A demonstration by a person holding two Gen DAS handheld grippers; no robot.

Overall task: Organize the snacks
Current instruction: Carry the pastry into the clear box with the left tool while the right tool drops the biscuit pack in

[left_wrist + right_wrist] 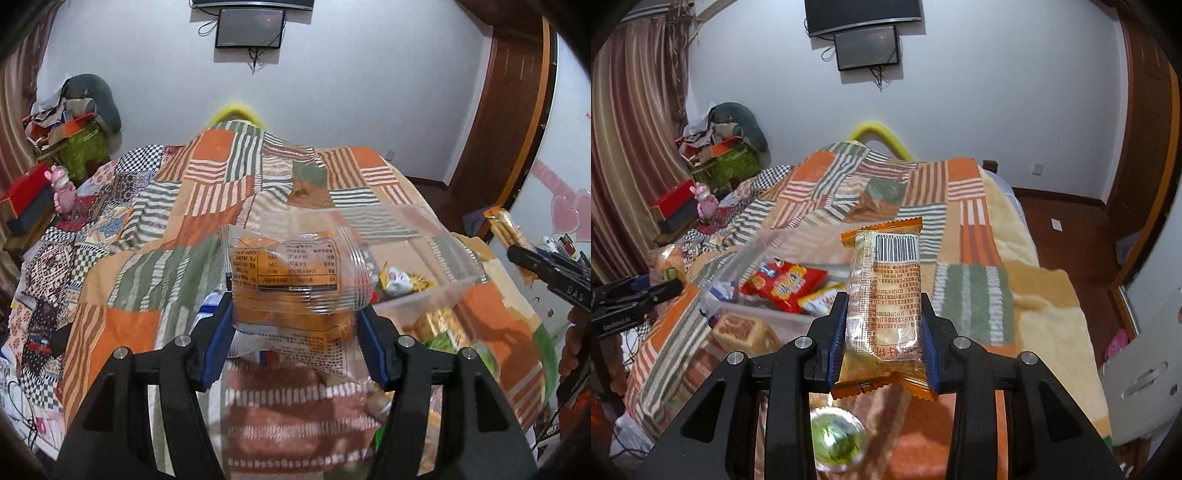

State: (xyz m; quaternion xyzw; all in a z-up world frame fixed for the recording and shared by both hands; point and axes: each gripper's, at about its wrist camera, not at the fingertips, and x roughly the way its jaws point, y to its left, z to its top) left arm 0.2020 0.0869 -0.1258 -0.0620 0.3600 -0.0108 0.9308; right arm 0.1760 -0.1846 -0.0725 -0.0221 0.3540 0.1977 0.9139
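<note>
The left tool (297, 314) pinches an orange snack packet (291, 275) crosswise between its blue pads, lifted above the patchwork bed (207, 192), just in front of the clear plastic box (436, 291). The right tool (884, 343) squeezes a long biscuit packet (886, 295) upright, barcode end pointing away, held level over the bed to the right of the box (768, 306), where a red snack bag (783, 284) lies

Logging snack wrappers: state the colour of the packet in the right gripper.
Orange-edged clear wrapper, best seen from the right wrist.
</note>
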